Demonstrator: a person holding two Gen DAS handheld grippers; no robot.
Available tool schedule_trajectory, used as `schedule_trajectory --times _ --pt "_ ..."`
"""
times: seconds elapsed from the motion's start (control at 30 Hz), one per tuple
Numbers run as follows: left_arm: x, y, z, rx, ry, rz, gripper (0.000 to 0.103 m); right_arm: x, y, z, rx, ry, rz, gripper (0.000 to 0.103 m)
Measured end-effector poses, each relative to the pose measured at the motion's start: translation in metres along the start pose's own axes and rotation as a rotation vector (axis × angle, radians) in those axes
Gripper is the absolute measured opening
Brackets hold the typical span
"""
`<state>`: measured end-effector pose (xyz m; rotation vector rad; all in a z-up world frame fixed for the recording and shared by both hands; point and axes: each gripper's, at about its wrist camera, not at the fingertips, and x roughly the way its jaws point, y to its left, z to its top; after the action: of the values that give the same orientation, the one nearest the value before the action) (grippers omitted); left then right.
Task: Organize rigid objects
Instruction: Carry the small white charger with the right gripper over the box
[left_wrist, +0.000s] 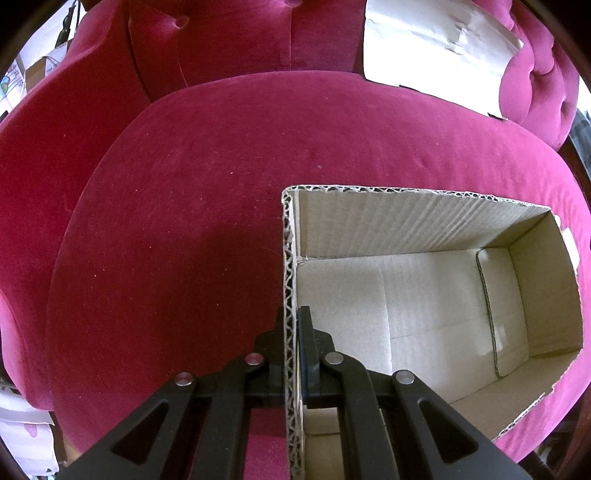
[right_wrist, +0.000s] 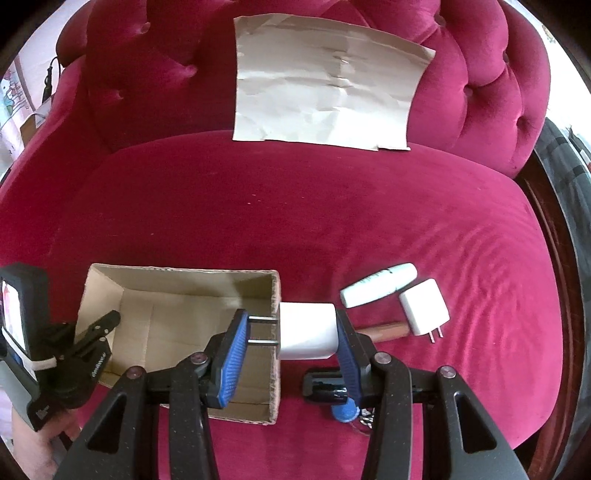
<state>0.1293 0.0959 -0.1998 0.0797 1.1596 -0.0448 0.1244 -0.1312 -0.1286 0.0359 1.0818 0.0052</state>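
An open, empty cardboard box (left_wrist: 424, 295) rests on the magenta velvet sofa seat. My left gripper (left_wrist: 291, 325) is shut on the box's near left wall, one finger inside and one outside. Seen from the right wrist, that left gripper (right_wrist: 110, 321) clamps the far left side of the box (right_wrist: 177, 317). My right gripper (right_wrist: 291, 332) is shut on a white charger (right_wrist: 308, 330), held lengthwise between the blue pads (right_wrist: 232, 354). Its two prongs point left, over the box's right wall. A second white charger (right_wrist: 424, 310) and a white stick-shaped item (right_wrist: 378, 284) lie on the seat to the right.
A wooden handle (right_wrist: 388, 330), a black item (right_wrist: 325, 386) and a blue round tag with a key ring (right_wrist: 345, 411) lie beneath the right gripper. A creased paper sheet (right_wrist: 325, 85) leans on the tufted sofa back (right_wrist: 480, 92). A hand (right_wrist: 33, 450) shows at the lower left.
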Motion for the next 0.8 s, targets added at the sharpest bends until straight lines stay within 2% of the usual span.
schedule_trajectory --times 0.8 --pt "-0.003 0.01 -0.003 -0.006 0.001 -0.03 0.003 0.033 0.061 -0.001 -0.047 0.006 0.078 0.049"
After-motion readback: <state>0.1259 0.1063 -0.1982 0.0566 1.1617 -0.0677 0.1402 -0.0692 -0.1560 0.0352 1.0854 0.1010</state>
